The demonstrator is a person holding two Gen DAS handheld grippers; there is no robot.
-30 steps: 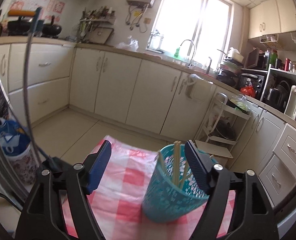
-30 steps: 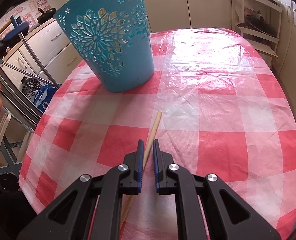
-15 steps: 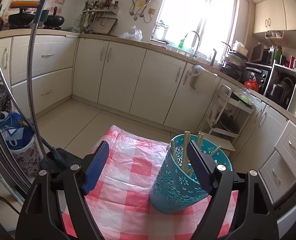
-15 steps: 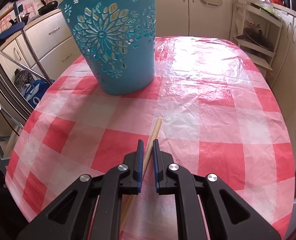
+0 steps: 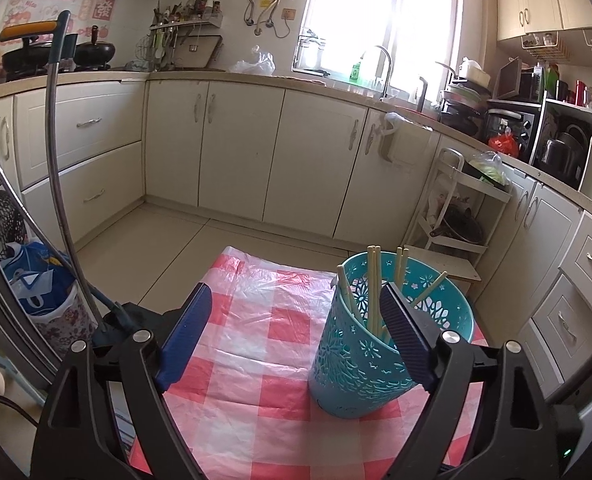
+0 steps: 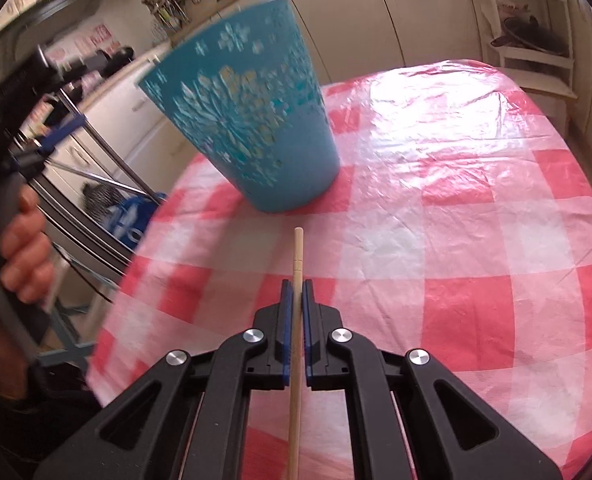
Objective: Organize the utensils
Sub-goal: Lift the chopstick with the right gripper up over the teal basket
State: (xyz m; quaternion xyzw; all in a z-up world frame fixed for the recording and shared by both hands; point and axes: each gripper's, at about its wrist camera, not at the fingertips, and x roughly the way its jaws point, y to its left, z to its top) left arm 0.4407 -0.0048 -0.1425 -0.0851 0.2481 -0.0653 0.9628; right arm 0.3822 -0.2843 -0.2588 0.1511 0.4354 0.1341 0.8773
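A teal cut-out basket (image 5: 380, 360) stands on the red-and-white checked tablecloth (image 5: 255, 360) and holds several wooden chopsticks (image 5: 372, 284) upright. My left gripper (image 5: 296, 316) is open and empty above the table, its right finger just in front of the basket rim. In the right wrist view my right gripper (image 6: 295, 292) is shut on one wooden chopstick (image 6: 297, 256), which points straight ahead at the basket (image 6: 251, 120) and is lifted off the cloth (image 6: 456, 200).
Cream kitchen cabinets (image 5: 235, 152) run along the far wall, with a white rack (image 5: 460, 216) at the right. A metal chair frame (image 5: 55, 160) and a bag (image 5: 35, 284) stand left of the table. A hand (image 6: 19, 248) holds the left gripper.
My right gripper has lifted the chopstick from the cloth and turned it to point straight at the basket. The left gripper has drawn back and risen slightly, staying open.
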